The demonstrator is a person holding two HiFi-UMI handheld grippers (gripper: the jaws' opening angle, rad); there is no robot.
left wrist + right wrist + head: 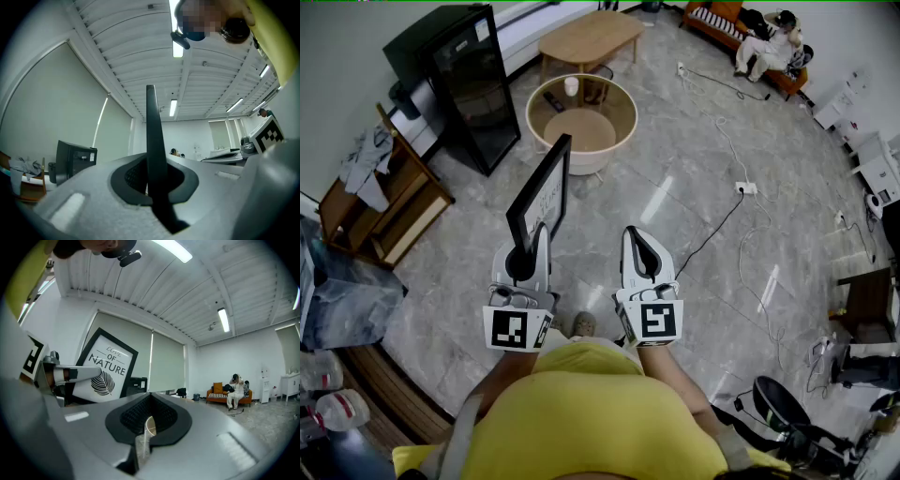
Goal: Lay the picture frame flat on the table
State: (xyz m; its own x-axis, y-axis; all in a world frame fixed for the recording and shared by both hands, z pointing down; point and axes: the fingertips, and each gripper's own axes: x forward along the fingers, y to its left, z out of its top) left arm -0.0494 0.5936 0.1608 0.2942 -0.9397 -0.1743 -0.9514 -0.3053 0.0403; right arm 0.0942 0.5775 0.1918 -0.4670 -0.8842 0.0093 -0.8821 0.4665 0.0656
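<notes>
The black picture frame [542, 192] is held upright in the air, above the floor, by its lower edge. My left gripper [528, 247] is shut on that edge. In the left gripper view the frame [152, 131] stands edge-on between the closed jaws of that gripper [154, 190]. The right gripper view shows the frame's [105, 366] front, a white print with a leaf and lettering. My right gripper [639, 246] is beside the left one, shut and empty [145, 427]. The round glass-topped table [623, 131] stands on the floor ahead of the frame.
A white cup [571, 86] and a dark remote [553, 101] lie on the round table. Behind it is an oval wooden table [589, 37]. A black cabinet [464, 84] and wooden shelf [384, 202] stand left. Cables [727, 202] cross the floor right; a person sits on an orange sofa [722, 26].
</notes>
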